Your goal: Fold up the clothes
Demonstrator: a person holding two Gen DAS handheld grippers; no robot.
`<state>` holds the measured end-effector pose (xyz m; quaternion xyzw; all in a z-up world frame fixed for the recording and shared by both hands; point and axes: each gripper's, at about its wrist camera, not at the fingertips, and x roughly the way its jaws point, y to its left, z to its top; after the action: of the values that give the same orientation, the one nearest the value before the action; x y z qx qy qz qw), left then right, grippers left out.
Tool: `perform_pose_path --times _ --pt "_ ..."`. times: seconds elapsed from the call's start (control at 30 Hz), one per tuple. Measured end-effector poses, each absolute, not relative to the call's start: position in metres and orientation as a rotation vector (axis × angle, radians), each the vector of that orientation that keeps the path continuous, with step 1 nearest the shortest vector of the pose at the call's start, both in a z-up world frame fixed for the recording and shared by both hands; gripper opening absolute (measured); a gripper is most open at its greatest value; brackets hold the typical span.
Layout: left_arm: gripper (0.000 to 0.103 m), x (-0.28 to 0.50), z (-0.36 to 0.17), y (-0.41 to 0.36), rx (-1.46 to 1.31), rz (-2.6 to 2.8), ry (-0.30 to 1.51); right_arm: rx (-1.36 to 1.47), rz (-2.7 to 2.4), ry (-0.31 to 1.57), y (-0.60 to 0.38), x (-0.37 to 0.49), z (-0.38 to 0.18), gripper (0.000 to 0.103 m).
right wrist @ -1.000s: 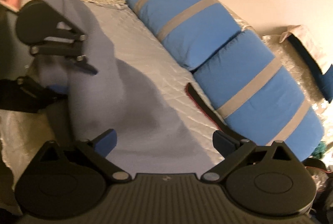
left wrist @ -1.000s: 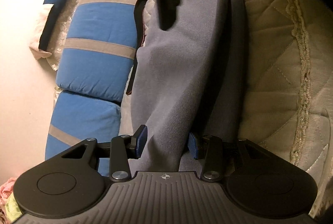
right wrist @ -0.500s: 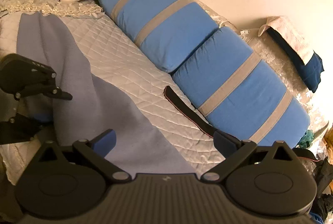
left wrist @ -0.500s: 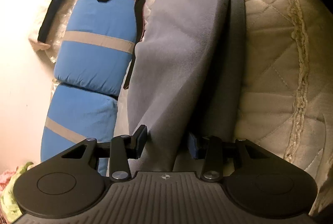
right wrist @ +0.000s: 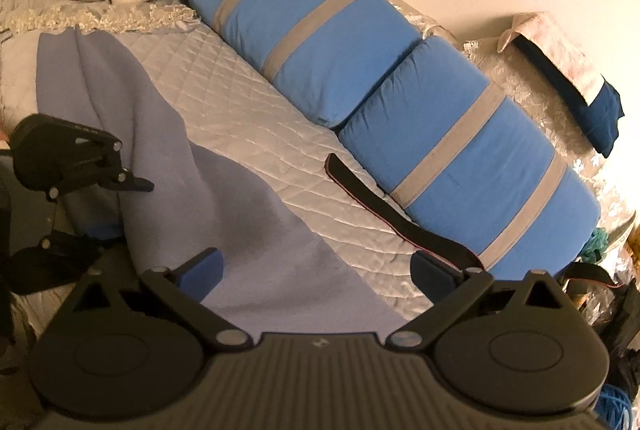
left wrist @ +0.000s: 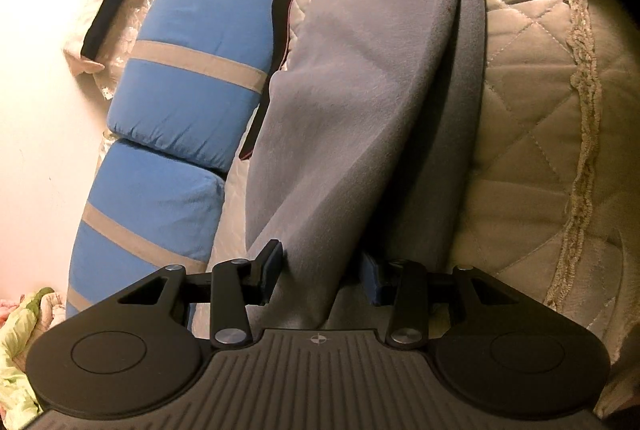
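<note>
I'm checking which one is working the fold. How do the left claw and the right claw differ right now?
The left claw is narrowed onto a bunched fold of the grey-blue garment; the right claw is spread wide and grips nothing, with the garment lying flat beyond it. Both have blue pads.

Your left wrist camera looks close along the grey garment [left wrist: 360, 90] toward the blue pillows [left wrist: 188, 102]. Your right wrist camera sits higher and farther back, facing across the bed [right wrist: 280, 134]. Both share the garment, the pillows and the black strap [right wrist: 384, 214].
</note>
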<state>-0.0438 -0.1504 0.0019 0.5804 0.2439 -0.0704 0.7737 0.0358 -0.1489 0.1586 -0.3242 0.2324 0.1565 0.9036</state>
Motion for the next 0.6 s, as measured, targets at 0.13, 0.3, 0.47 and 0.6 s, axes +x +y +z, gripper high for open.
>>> perform_pose_path --times 0.13,0.3,0.47,0.6 --pt "0.039 -0.044 0.003 -0.150 1.246 -0.154 0.536 -0.660 0.316 0.473 -0.149 0.031 0.151 0.103" --pt "0.039 -0.043 0.004 -0.148 1.218 -0.155 0.536 -0.662 0.297 0.456 -0.150 0.026 0.139 0.103" --pt "0.039 -0.042 0.007 -0.148 1.203 -0.158 0.532 -0.674 0.295 0.431 -0.150 0.023 0.126 0.103" --pt "0.039 -0.041 0.008 -0.148 1.199 -0.159 0.522 -0.668 0.298 0.428 -0.148 0.023 0.117 0.103"
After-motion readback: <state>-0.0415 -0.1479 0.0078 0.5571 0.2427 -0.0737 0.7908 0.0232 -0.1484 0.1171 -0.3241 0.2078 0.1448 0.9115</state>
